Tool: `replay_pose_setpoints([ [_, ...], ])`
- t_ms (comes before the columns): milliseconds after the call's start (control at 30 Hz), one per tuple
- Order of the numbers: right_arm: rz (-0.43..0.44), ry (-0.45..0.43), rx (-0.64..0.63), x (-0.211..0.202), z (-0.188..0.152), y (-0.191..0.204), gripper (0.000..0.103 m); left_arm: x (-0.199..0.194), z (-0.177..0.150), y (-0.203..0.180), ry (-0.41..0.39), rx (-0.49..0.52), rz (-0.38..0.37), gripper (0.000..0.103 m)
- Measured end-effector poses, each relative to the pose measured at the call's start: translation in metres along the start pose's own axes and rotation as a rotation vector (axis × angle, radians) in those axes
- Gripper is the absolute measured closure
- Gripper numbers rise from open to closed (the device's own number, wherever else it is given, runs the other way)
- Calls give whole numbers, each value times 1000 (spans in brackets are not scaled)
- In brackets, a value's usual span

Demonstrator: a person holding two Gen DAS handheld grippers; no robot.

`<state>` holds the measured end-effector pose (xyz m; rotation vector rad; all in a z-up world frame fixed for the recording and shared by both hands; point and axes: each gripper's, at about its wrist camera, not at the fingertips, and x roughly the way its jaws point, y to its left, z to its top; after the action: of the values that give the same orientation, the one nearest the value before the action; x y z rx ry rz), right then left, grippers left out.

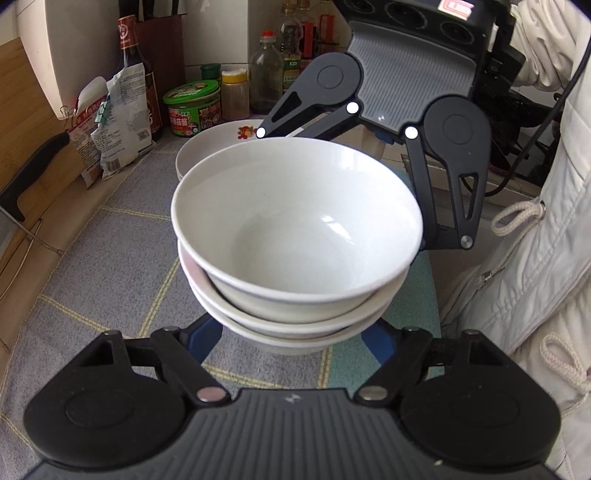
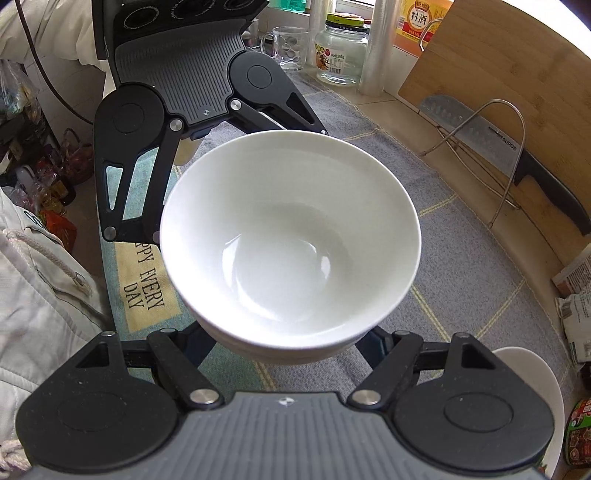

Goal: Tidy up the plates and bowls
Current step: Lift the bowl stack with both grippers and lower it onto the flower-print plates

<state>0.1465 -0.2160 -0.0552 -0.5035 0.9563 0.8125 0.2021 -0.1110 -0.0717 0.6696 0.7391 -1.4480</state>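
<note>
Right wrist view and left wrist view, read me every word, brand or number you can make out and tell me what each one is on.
"SUPOR": cleaver blade resting against the cutting board.
"料酒": yellow label of the cooking wine bottle.
"PPY EVERY DAY": cloth mat, the first letters hidden by the gripper.
Glass jar label: too small to read.
Green tin, dark sauce bottle and crumpled packets: print too blurred to read.

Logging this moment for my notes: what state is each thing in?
bowl stack: three nested white bowls, top one empty, gripped from both sides
left gripper: closed on the stack's base
right gripper: closed on the stack's opposite side
plate: behind the stack, resting on the mat
knife: propped against the cutting board
</note>
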Motion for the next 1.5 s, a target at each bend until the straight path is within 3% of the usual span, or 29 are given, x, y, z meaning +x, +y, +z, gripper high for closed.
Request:
replay_pose_setpoints([
  [367,-31,5,-13,-39,-43,-41,20,41,57,-10,-11,24,2,22],
  [833,-81,6,18,-65,-87,-97,20,89,117,4,-13,90,2,22],
  [1500,-122,33,47,-56,-118,-144,20,137,141,36,3,103,2,22],
])
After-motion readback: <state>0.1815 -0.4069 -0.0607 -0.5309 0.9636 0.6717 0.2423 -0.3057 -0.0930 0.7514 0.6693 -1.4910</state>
